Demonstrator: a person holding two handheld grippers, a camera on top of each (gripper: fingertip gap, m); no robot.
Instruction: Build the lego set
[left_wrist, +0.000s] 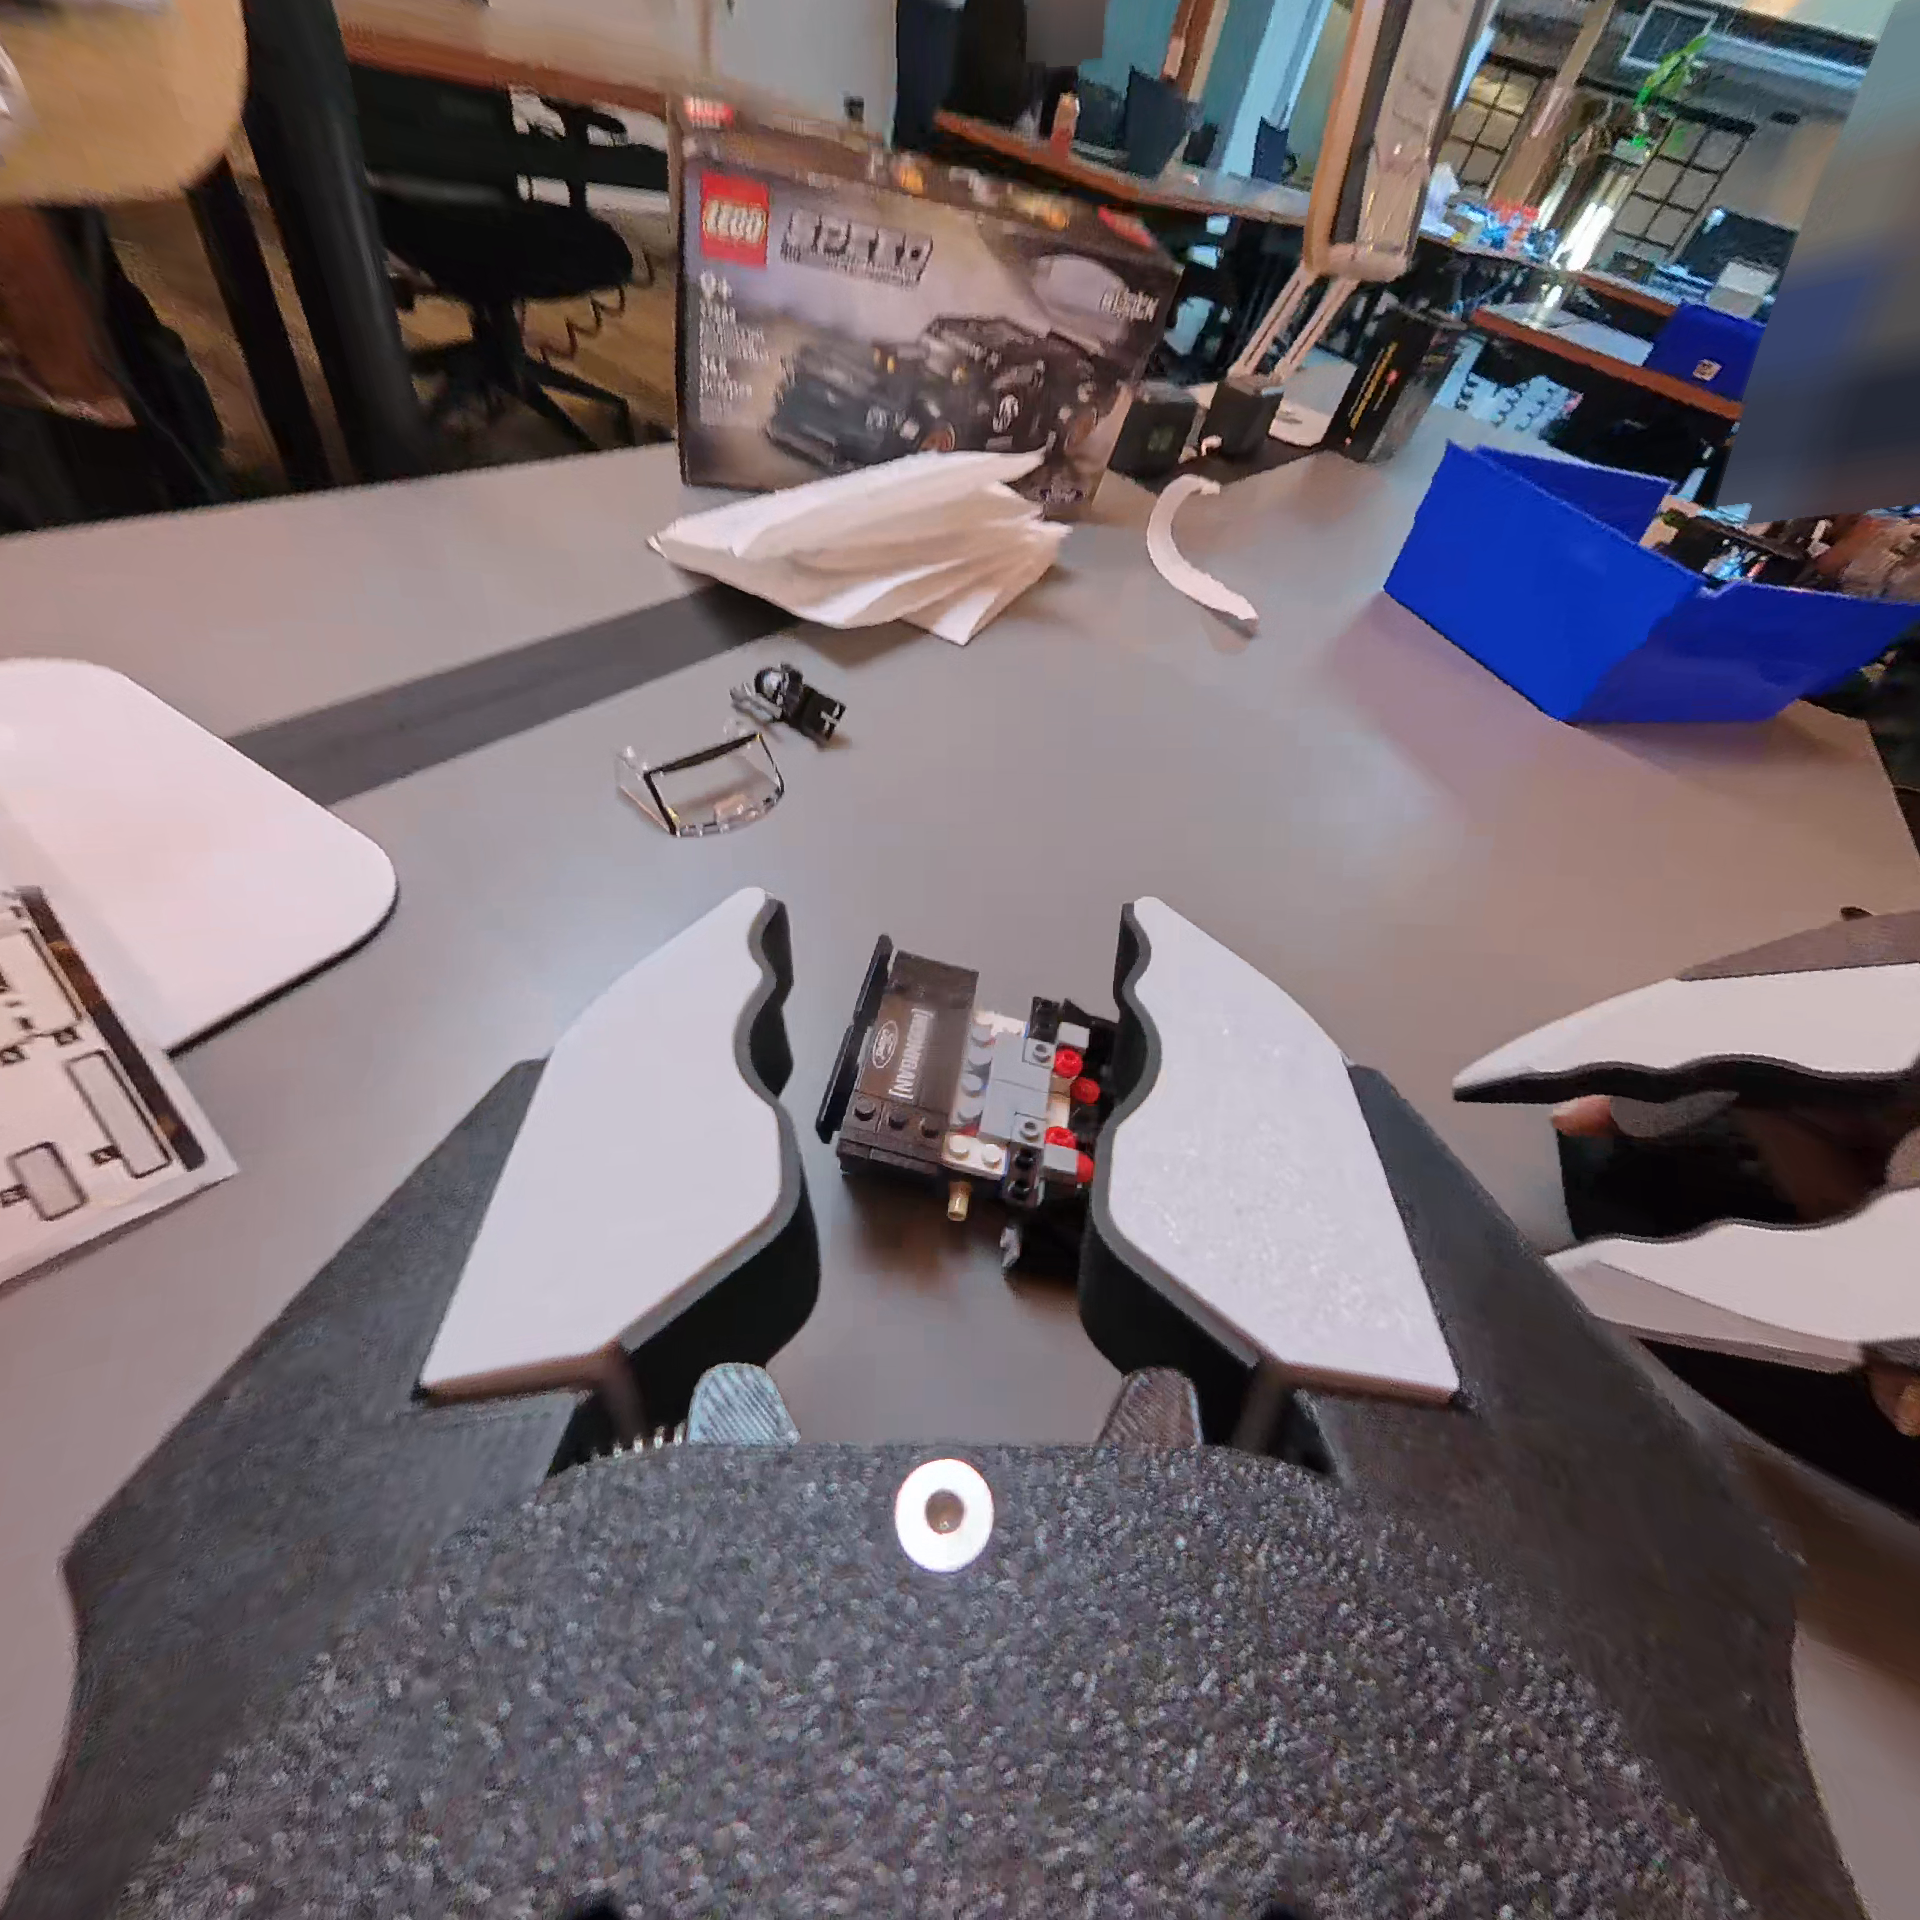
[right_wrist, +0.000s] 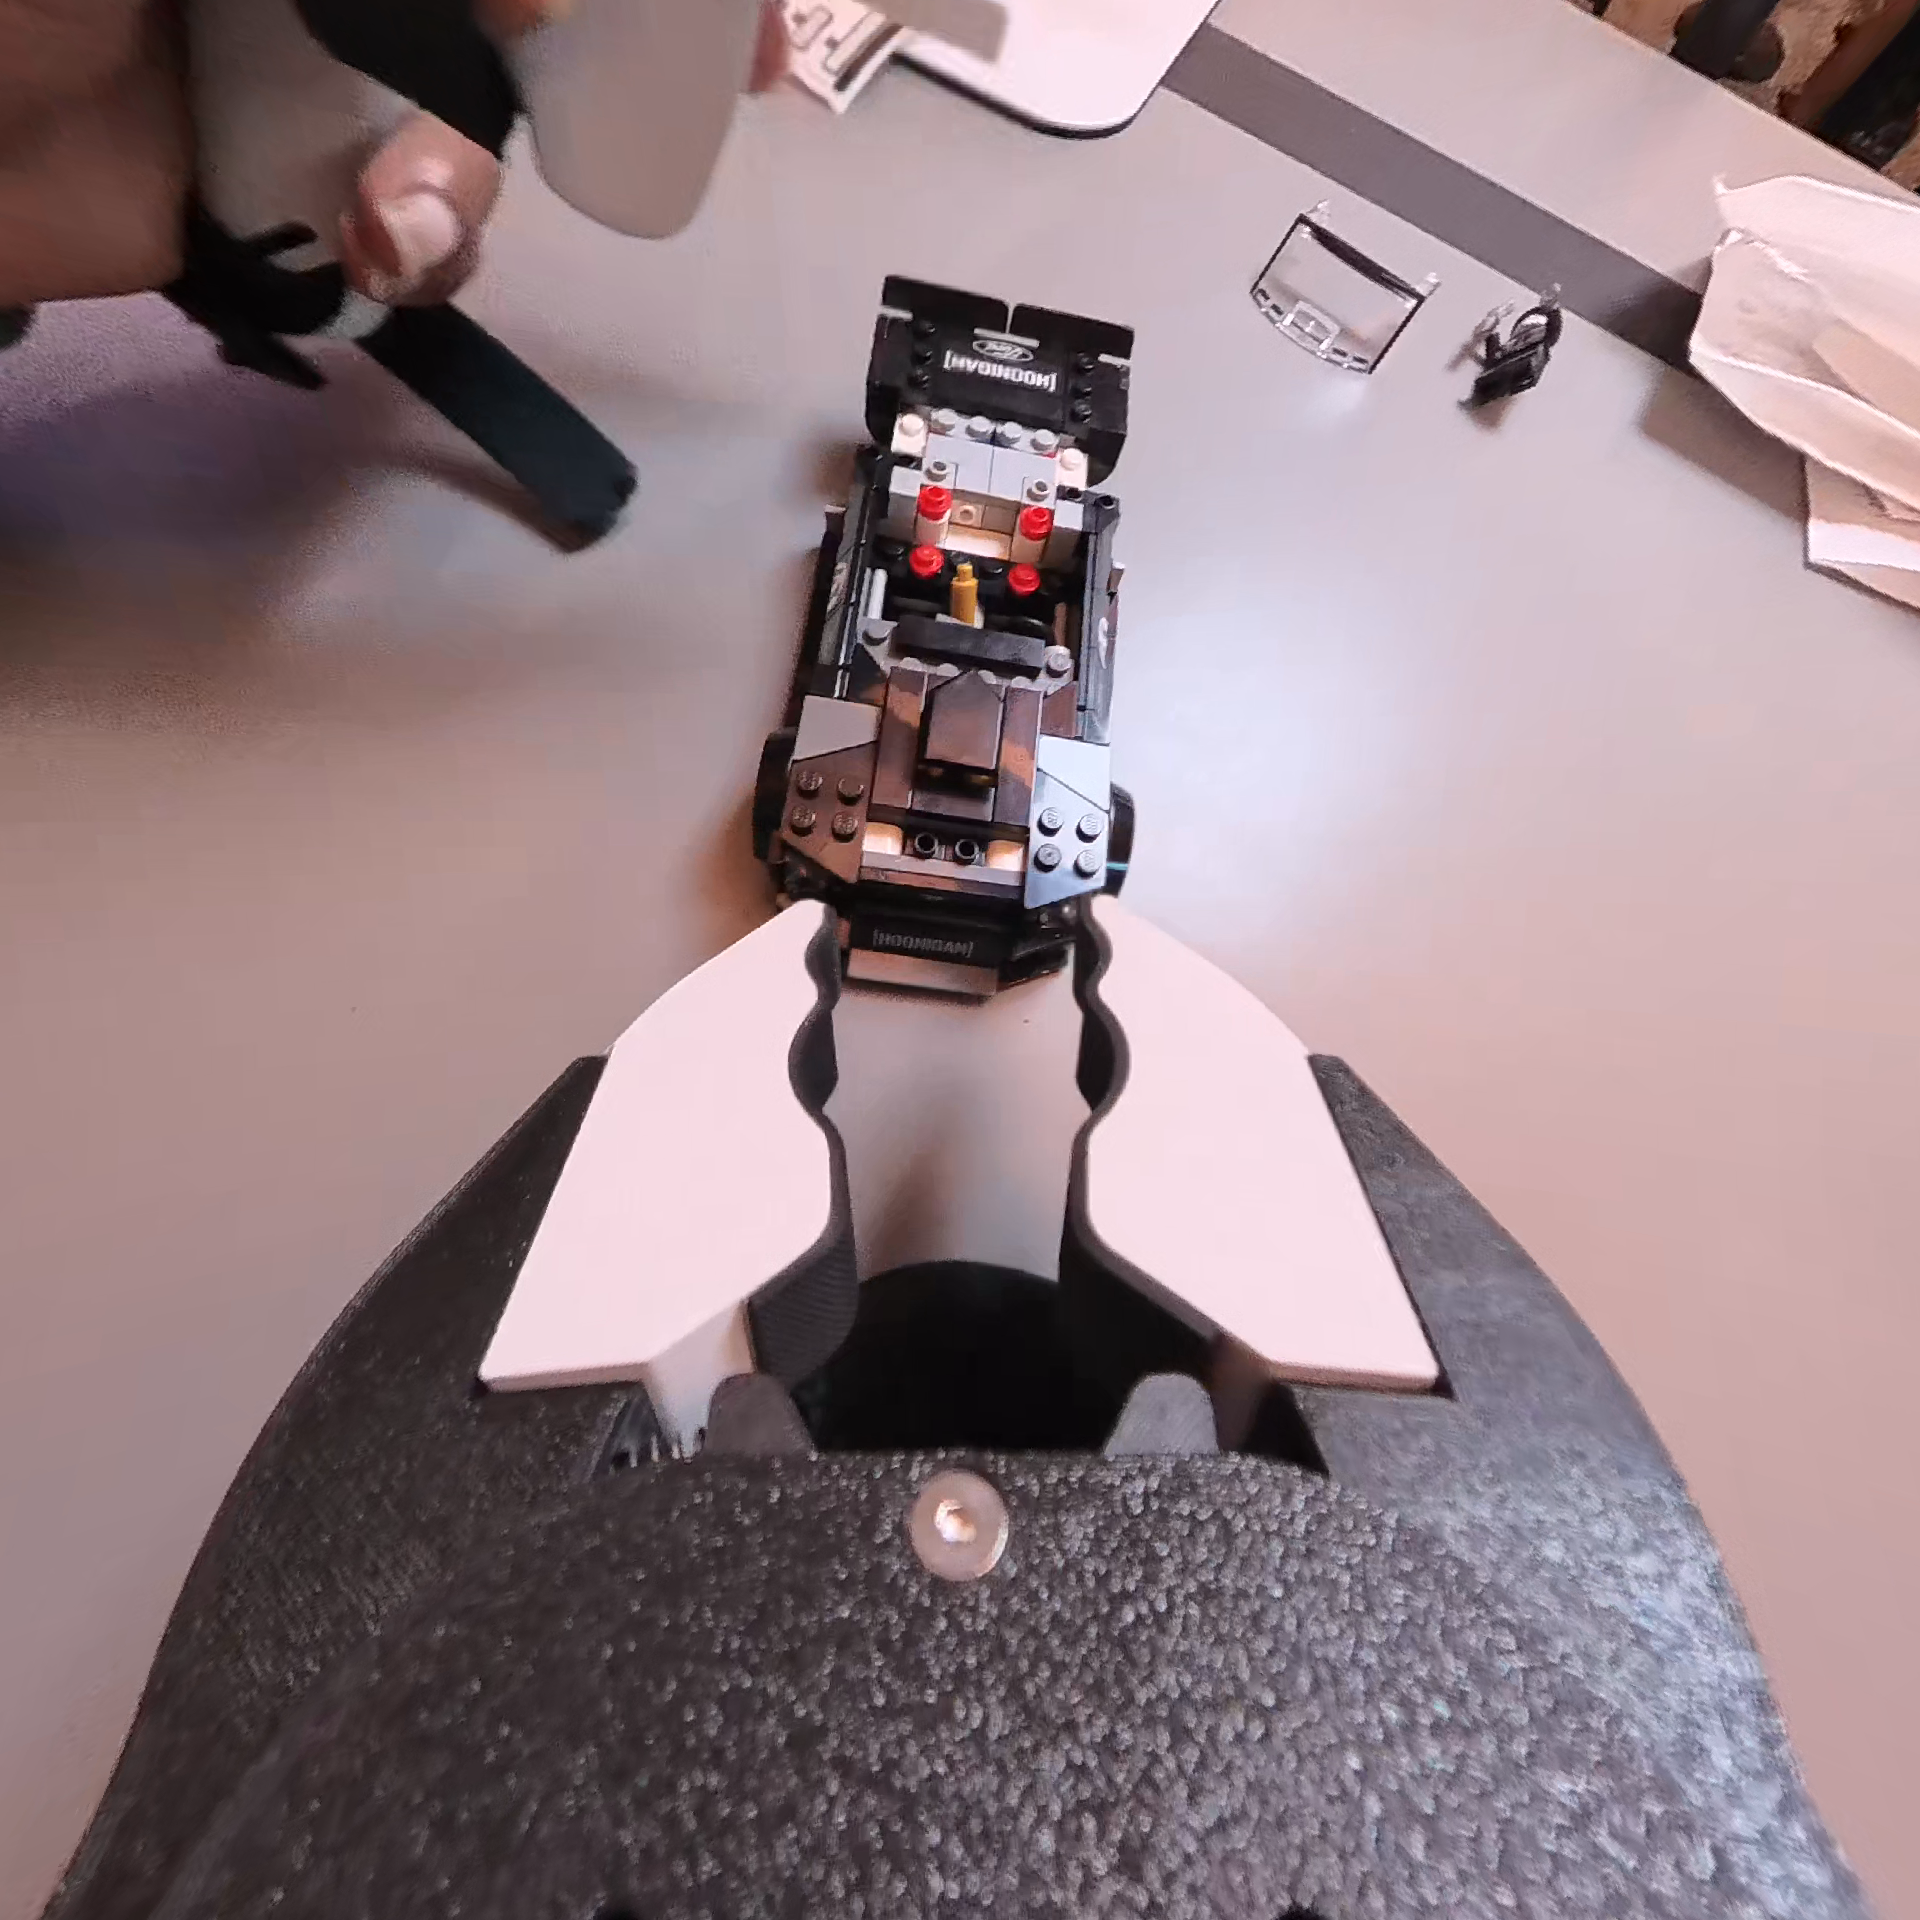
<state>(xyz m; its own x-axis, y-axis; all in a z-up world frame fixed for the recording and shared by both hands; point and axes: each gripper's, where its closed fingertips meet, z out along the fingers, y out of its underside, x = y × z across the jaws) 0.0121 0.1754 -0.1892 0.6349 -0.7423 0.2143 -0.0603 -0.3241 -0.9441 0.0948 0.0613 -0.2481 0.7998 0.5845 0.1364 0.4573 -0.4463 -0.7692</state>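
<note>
Black Lego car (right_wrist: 951, 665) stands on the grey bench (right_wrist: 1455, 935); the left gripper (left_wrist: 951, 1049) gapes around its rear, the right gripper (right_wrist: 951, 940) spread at its nose.

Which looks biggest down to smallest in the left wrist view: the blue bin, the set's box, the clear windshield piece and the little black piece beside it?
As they look in that view:
1. Set's box
2. Blue bin, partly cut off at the edge, so it is unsure against the box
3. Clear windshield piece
4. Little black piece
</note>
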